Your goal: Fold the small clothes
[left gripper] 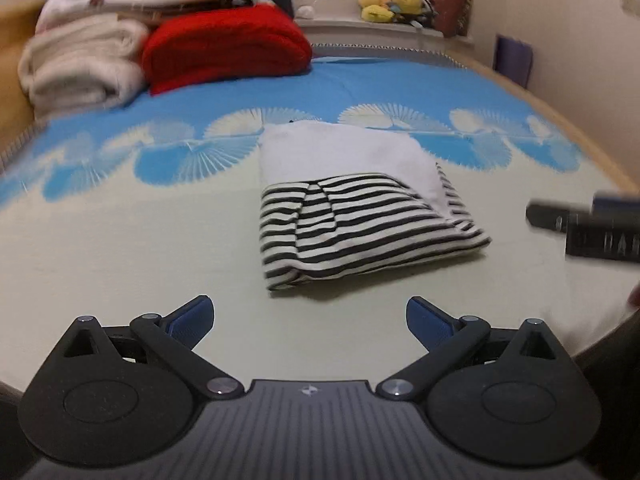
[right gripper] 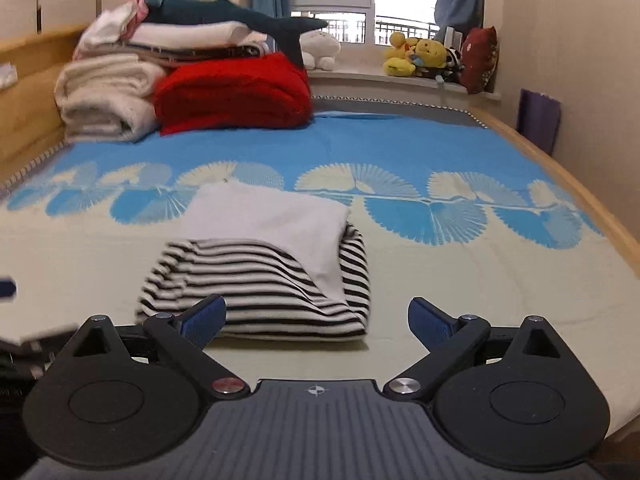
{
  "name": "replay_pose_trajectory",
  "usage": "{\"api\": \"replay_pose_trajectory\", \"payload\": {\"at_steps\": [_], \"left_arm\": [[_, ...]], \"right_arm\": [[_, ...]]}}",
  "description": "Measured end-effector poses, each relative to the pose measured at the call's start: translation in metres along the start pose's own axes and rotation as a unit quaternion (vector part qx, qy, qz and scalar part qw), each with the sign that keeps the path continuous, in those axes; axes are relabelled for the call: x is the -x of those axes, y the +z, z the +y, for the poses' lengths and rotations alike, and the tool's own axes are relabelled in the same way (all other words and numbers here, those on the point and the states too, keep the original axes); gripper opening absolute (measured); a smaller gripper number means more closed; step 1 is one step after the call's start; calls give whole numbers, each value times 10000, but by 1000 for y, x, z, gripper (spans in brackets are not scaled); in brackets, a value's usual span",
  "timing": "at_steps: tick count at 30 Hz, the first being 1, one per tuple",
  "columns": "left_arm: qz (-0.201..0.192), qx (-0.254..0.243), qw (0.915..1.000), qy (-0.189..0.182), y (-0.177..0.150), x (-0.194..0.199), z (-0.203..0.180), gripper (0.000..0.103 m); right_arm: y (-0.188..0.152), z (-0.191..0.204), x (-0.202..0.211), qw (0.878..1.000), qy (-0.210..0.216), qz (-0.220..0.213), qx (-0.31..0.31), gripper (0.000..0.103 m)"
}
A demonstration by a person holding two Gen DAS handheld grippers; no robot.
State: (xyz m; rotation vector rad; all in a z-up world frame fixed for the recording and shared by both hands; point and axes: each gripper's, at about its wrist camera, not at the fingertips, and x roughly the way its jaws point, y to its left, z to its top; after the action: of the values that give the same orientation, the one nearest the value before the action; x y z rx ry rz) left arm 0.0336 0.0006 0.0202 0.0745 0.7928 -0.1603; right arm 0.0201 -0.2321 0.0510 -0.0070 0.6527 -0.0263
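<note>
A folded black-and-white striped garment [left gripper: 352,224] with a white panel on top lies in the middle of the bed. It also shows in the right wrist view [right gripper: 260,284]. My left gripper [left gripper: 310,320] is open and empty, hovering just short of the garment's near edge. My right gripper [right gripper: 316,320] is open and empty, right at the garment's near edge, its left finger [right gripper: 204,316] in front of the striped fold. The right gripper shows blurred at the right edge of the left wrist view [left gripper: 588,224].
A red knitted blanket [right gripper: 236,92] and stacked white towels [right gripper: 108,96] sit at the bed's far left. Plush toys [right gripper: 420,56] line the window sill. A wooden bed frame [right gripper: 560,168] runs along the right, next to the wall.
</note>
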Motion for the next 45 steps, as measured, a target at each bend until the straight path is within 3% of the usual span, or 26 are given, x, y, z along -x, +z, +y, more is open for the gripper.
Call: {"api": "replay_pose_trajectory", "payload": {"at_steps": [9, 25, 45], "left_arm": [[-21, 540, 9979, 352, 4, -15, 15, 102], [-131, 516, 9984, 196, 4, -10, 13, 102], [-171, 570, 9981, 157, 5, -8, 18, 102]], "right_arm": [[-3, 18, -7, 9996, 240, 161, -42, 98], [-5, 42, -20, 9991, 217, 324, 151, 98], [-5, 42, -17, 9991, 213, 316, 191, 98]]}}
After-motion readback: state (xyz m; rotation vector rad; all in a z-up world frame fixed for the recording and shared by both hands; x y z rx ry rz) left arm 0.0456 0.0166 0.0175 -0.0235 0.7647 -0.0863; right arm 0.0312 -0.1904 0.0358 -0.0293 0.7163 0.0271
